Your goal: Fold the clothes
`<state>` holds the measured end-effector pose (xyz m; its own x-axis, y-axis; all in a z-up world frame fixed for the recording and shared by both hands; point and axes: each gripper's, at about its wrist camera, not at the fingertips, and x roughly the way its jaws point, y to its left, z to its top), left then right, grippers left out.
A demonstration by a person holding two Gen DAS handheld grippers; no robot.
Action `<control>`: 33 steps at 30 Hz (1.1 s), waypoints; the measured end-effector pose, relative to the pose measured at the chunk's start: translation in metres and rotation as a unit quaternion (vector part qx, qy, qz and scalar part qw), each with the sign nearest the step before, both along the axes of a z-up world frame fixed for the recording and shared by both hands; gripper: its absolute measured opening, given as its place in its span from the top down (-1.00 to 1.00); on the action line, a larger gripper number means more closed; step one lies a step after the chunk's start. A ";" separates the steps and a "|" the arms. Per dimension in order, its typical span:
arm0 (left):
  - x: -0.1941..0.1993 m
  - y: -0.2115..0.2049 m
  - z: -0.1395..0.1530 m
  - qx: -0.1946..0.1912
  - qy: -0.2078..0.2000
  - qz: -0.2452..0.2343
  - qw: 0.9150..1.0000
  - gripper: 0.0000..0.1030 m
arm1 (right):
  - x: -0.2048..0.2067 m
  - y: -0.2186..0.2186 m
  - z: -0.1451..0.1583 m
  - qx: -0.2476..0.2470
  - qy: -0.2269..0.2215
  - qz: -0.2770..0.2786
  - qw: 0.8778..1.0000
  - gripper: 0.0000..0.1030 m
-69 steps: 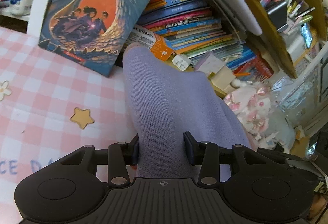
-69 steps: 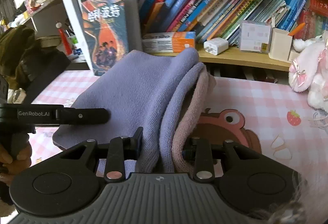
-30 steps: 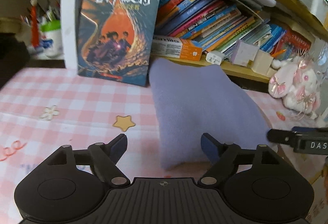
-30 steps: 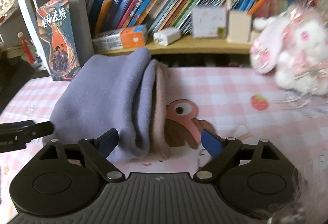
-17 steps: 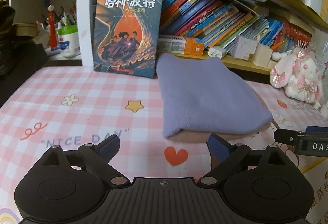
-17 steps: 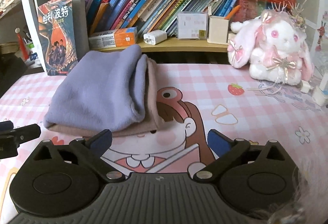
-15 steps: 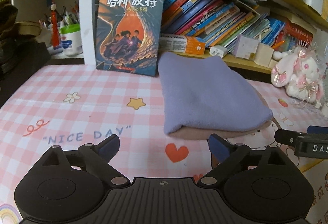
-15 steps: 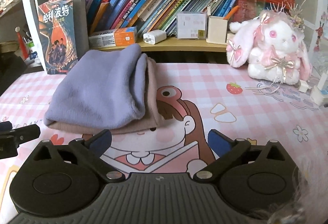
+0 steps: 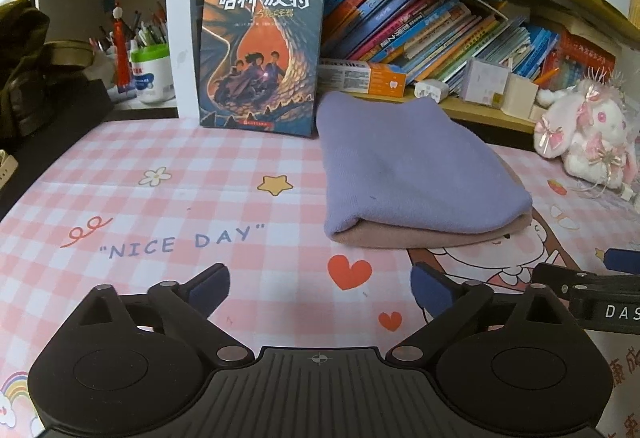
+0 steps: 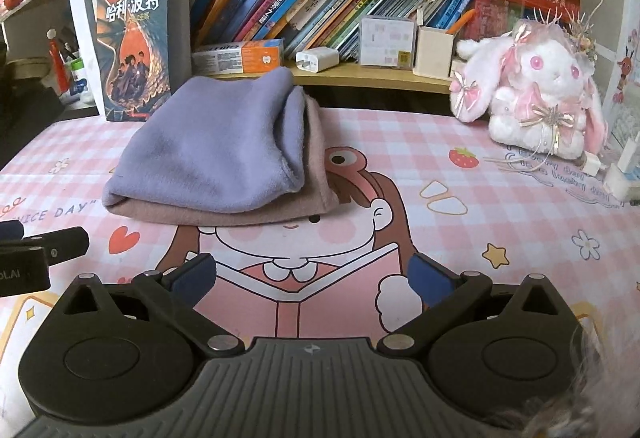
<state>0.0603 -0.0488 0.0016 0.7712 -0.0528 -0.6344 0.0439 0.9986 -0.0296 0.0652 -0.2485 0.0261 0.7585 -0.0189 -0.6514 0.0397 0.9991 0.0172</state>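
My left gripper (image 9: 320, 288): angled down at the tablecloth (image 9: 168, 197), jaws opening, nothing between them.
My right gripper (image 10: 312, 280): same tilt, spread wide, empty.
Folded clothes (image 10: 216, 153): lilac over pink, stacked before the bookshelf (image 10: 360, 71).
Hidden: my hands; pink layer mostly covered.

A folded lilac fleece garment (image 10: 212, 153) lies flat on top of a folded dusty-pink one (image 10: 256, 211), stacked on the pink checked tabletop (image 10: 460, 238) at its far side, just before the bookshelf.
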 end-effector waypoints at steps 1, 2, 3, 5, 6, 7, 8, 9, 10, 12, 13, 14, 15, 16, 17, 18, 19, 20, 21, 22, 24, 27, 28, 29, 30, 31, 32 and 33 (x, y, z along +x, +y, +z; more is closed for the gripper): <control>-0.001 0.000 0.000 0.000 0.000 -0.001 1.000 -0.94 | -0.001 0.000 0.000 0.000 -0.001 0.000 1.000 -1.00; -0.001 0.000 0.001 0.000 -0.001 -0.001 1.000 -0.94 | -0.001 0.000 0.000 0.000 -0.001 0.000 1.000 -1.00; -0.002 0.000 0.001 0.000 -0.001 -0.002 1.000 -0.94 | -0.002 0.001 0.000 0.001 0.000 -0.001 1.000 -1.00; -0.003 -0.001 0.002 0.000 -0.002 -0.003 1.000 -0.95 | -0.004 0.001 -0.001 0.002 0.001 -0.001 1.000 -1.00; -0.003 -0.001 0.002 0.000 -0.002 -0.004 1.000 -0.95 | -0.005 0.001 -0.001 0.002 0.001 -0.001 1.000 -1.00; -0.003 -0.001 0.002 0.000 -0.001 -0.004 1.000 -0.95 | -0.005 0.002 -0.001 0.002 0.001 -0.002 1.000 -1.00; -0.004 -0.001 0.002 0.000 -0.001 -0.003 1.000 -0.95 | -0.006 0.002 -0.001 0.002 0.001 -0.002 1.000 -1.00; -0.004 -0.001 0.002 0.000 0.000 -0.004 1.000 -0.95 | -0.007 0.002 -0.001 0.002 0.002 -0.003 1.000 -1.00; -0.004 -0.001 0.002 0.000 0.001 -0.004 1.000 -0.95 | -0.007 0.002 -0.001 0.002 0.002 -0.003 1.000 -1.00; -0.005 -0.001 0.002 0.000 0.001 -0.004 1.000 -0.95 | -0.008 0.002 -0.001 0.001 0.003 -0.003 1.000 -1.00; -0.005 -0.001 0.002 0.000 0.002 -0.005 1.000 -0.95 | -0.008 0.003 -0.002 0.001 0.005 -0.003 1.000 -1.00; -0.005 -0.001 0.002 0.000 0.003 -0.005 1.000 -0.95 | -0.008 0.003 -0.002 0.000 0.006 -0.003 1.000 -1.00; -0.005 -0.001 0.003 -0.001 0.003 -0.005 1.000 -0.95 | -0.009 0.003 -0.002 0.000 0.007 -0.003 1.000 -1.00; -0.005 -0.001 0.003 -0.002 0.004 -0.006 1.000 -0.95 | -0.009 0.003 -0.002 0.000 0.008 -0.003 1.000 -1.00; -0.005 -0.001 0.003 -0.003 0.004 -0.007 1.000 -0.95 | -0.010 0.003 -0.003 0.001 0.008 -0.003 1.000 -1.00; -0.006 -0.001 0.003 -0.003 0.005 -0.008 1.000 -0.95 | -0.010 0.003 -0.003 0.001 0.009 -0.003 1.000 -1.00; -0.006 -0.001 0.002 -0.003 0.005 -0.008 1.000 -0.95 | -0.010 0.004 -0.003 0.001 0.009 -0.002 1.000 -1.00; -0.006 -0.001 0.002 -0.003 0.005 -0.009 1.000 -0.95 | -0.011 0.004 -0.003 0.001 0.009 -0.002 1.000 -1.00; -0.007 -0.001 0.002 -0.003 0.006 -0.009 1.000 -0.95 | -0.011 0.004 -0.003 0.001 0.009 -0.002 1.000 -1.00; -0.007 -0.001 0.002 -0.003 0.006 -0.010 1.000 -0.95 | -0.012 0.004 -0.003 0.001 0.009 -0.002 1.000 -1.00; -0.007 -0.001 0.002 -0.003 0.007 -0.010 1.000 -0.95 | -0.012 0.005 -0.003 0.001 0.009 -0.002 1.000 -1.00; -0.008 -0.001 0.003 -0.004 0.007 -0.011 1.000 -0.95 | -0.013 0.004 -0.003 0.001 0.011 -0.002 1.000 -1.00; -0.007 -0.001 0.003 -0.004 0.007 -0.010 1.000 -0.95 | -0.013 0.004 -0.003 0.001 0.011 -0.003 1.000 -1.00; -0.007 -0.001 0.004 -0.004 0.007 -0.010 1.000 -0.95 | -0.013 0.004 -0.003 0.001 0.011 -0.003 1.000 -1.00; -0.008 -0.001 0.004 -0.004 0.007 -0.010 1.000 -0.95 | -0.014 0.005 -0.003 0.001 0.011 -0.002 1.000 -1.00; -0.008 -0.001 0.004 -0.004 0.007 -0.010 1.000 -0.95 | -0.014 0.005 -0.003 0.001 0.011 -0.002 1.000 -1.00; -0.008 -0.001 0.004 -0.005 0.008 -0.010 1.000 -0.95 | -0.014 0.005 -0.003 0.001 0.011 -0.001 1.000 -1.00; -0.008 -0.001 0.004 -0.005 0.008 -0.010 1.000 -0.95 | -0.015 0.005 -0.003 0.001 0.010 -0.001 1.000 -1.00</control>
